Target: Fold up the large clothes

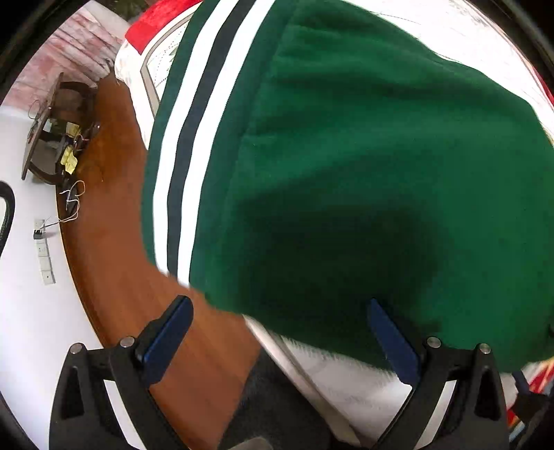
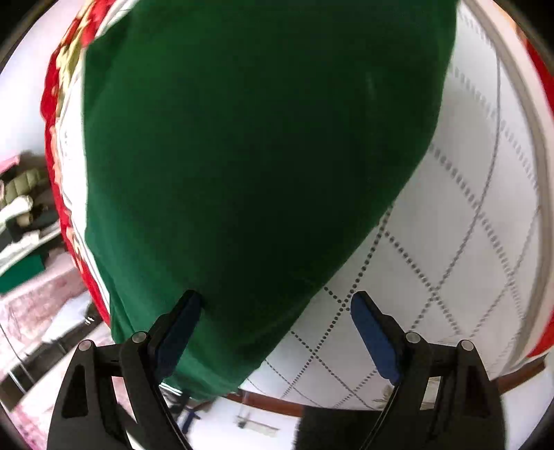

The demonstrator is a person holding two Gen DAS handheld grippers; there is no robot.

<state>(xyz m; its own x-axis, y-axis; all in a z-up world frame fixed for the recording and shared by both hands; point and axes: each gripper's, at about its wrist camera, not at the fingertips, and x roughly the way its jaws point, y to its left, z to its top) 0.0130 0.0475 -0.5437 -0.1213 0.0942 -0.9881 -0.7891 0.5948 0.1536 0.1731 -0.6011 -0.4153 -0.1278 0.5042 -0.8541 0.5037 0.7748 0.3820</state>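
From the left wrist camera I see my left tool (image 1: 277, 329) with its two blue fingers (image 1: 166, 339) spread wide and nothing between them, so it is released; it hangs over the near edge of the green garment (image 1: 346, 173), I think so that I can choose a new place to take the cloth. The garment has white and dark stripes (image 1: 188, 138) running along its left side, which makes me believe it is a sports jacket or trousers, but I cannot tell which. It lies spread on a white quilted cover (image 1: 346, 380) with a red border (image 1: 162, 20), and this cover lies on a brown wooden table (image 1: 114, 242); the flat, soft base is good for folding because the cloth does not slide much. Beyond the table edge I see some thin wires (image 1: 72, 200) and a white socket strip (image 1: 45, 259) on a white surface. From the right wrist camera my right tool (image 2: 275, 329) is also released, its fingers (image 2: 374, 339) wide apart. The left finger is at the garment's edge, maybe touching it, and the right one is over the bare cover (image 2: 450, 242) with its dotted diamond stitching. I judge that I hold it here to take the lower hem for the next fold. At the far left there is a pile of other clothes (image 2: 20, 194), blurred.
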